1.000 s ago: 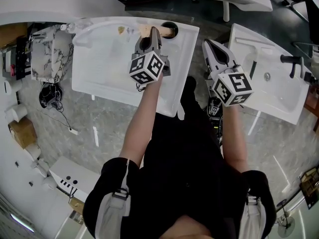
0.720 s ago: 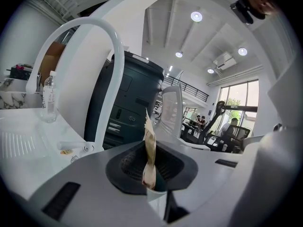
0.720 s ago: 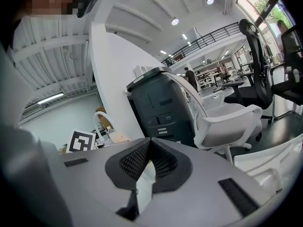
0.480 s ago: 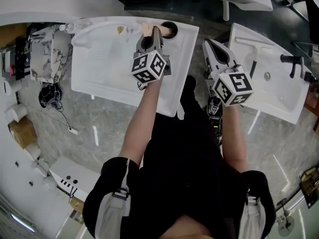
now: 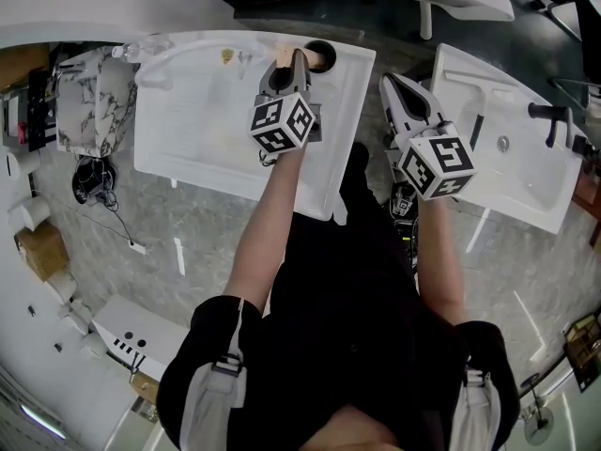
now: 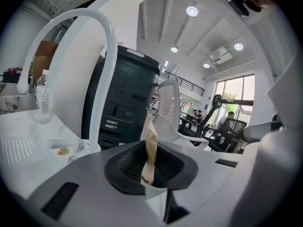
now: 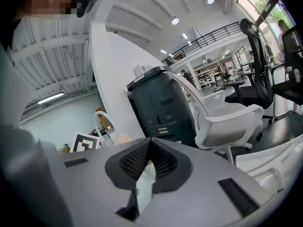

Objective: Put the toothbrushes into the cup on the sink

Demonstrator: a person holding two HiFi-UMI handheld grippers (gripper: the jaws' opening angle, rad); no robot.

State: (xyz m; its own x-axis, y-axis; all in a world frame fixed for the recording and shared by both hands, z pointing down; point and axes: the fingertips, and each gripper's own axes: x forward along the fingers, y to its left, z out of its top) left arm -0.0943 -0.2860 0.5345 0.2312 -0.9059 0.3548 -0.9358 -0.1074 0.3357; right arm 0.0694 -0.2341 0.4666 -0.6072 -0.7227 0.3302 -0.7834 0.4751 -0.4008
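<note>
Overhead look at a person in a black top, a two-jaw gripper in each hand, facing a white rectangular sink (image 5: 202, 130).

Left gripper (image 5: 297, 61) stretched out over the sink's far edge, jaws nearly together and clamped on a slim, pale tan toothbrush (image 6: 150, 151). In the left gripper view, toothbrush roughly upright between the ridged black pads, leaning a little, upper end poking above the jaw tips.

Just beside those tips in the head view, a small dark round cup (image 5: 321, 55) on the sink's back rim, something tan at its mouth. Impossible to judge whether toothbrush and cup touch.

Also at this sink: a tall white arched faucet (image 6: 108, 30) and, toward the left corner, a clear plastic bottle (image 6: 43, 96).

Right gripper (image 5: 390, 85) held apart to the right, in the gap between this sink and a second white sink (image 5: 535, 181), jaws pressed together with nothing between them.

Beyond the sinks, a dark grey-green cabinet-like machine (image 6: 128, 98) and a white office chair (image 7: 222, 124).
</note>
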